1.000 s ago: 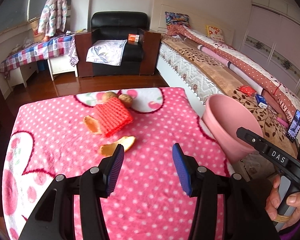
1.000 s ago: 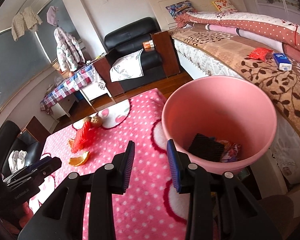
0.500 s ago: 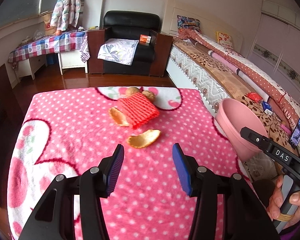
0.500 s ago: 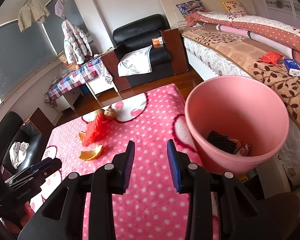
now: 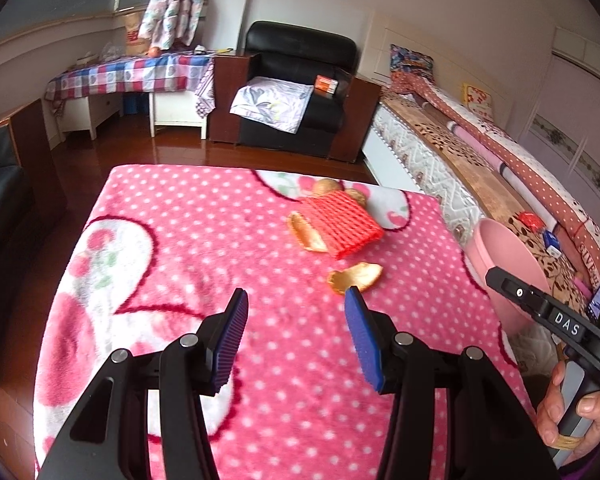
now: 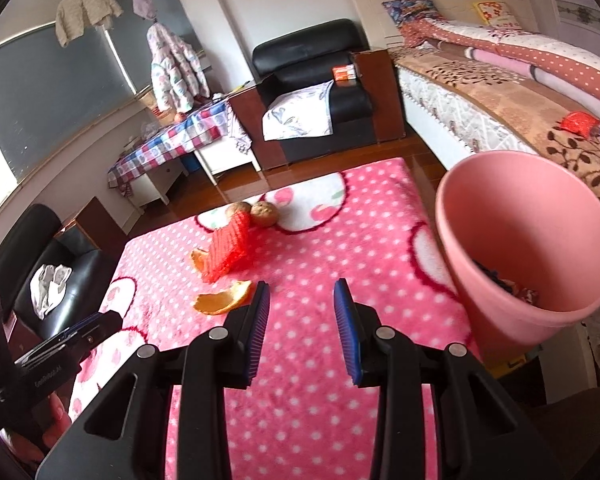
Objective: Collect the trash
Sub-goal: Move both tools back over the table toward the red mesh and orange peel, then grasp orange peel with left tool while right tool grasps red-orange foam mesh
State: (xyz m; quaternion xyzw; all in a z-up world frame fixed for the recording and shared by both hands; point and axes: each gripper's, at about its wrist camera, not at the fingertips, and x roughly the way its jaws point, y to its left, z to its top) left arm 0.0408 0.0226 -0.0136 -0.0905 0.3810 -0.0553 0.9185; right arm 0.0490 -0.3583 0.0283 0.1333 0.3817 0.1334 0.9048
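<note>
On the pink dotted blanket [image 5: 180,240] lie a red foam net [image 5: 342,226], two orange peels [image 5: 354,276] [image 5: 304,232] and two brown nuts [image 5: 326,188]. My left gripper [image 5: 296,292] hovers open and empty over the blanket, its right fingertip just short of the nearer peel. My right gripper [image 6: 302,286] is open too, nothing between its pads, with that nearer peel [image 6: 224,300] just left of its left finger. The net [image 6: 230,252] and nuts [image 6: 264,214] lie beyond. A pink bin [image 6: 540,240] stands tilted at the table's right edge with dark trash [image 6: 500,280] inside.
A bed [image 5: 480,168] runs along the right, close behind the bin. A black armchair [image 5: 300,92] and a checked-cloth table [image 5: 132,76] stand across the wooden floor. A dark seat [image 6: 56,280] sits at the table's left. A hand [image 5: 572,412] grips the right gripper's handle.
Both views have swung left across the table: the net and peels slid right in the left wrist view, and the bin drifted right in the right wrist view. The jaws kept their spacing.
</note>
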